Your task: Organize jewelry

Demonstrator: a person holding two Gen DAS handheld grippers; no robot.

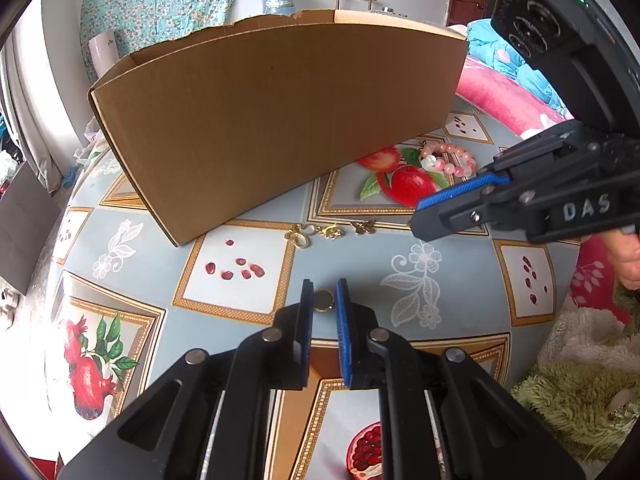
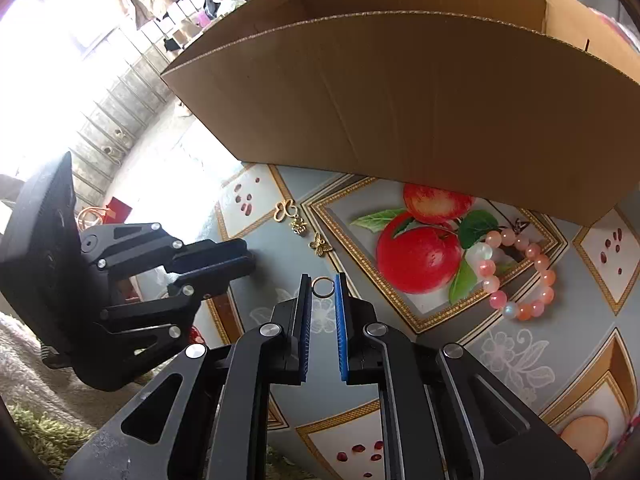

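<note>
The ring (image 1: pixel 323 301) lies flat on the table (image 1: pixel 360 256), and I see it right between the tips of my left gripper (image 1: pixel 324 300), whose pads stand narrowly apart on either side of it; I cannot tell whether they touch it. From my right wrist view the same ring (image 2: pixel 322 287) sits just ahead of and between the fingertips of my right gripper (image 2: pixel 322 294), which is also narrowly parted and holds nothing.

Beyond the ring, near the box (image 1: pixel 276 120), three gold charms lie in a short row: a looped one (image 1: pixel 298 235), a small cluster (image 1: pixel 330 232) and a butterfly (image 1: pixel 363 227). The pink bead bracelet (image 2: pixel 518 276) lies further to the right, beside the printed apples, close to the box's front wall. The box stands open-topped on the table behind all of this.

In the left view my right gripper hangs over the table's right side, near the bracelet.
</note>
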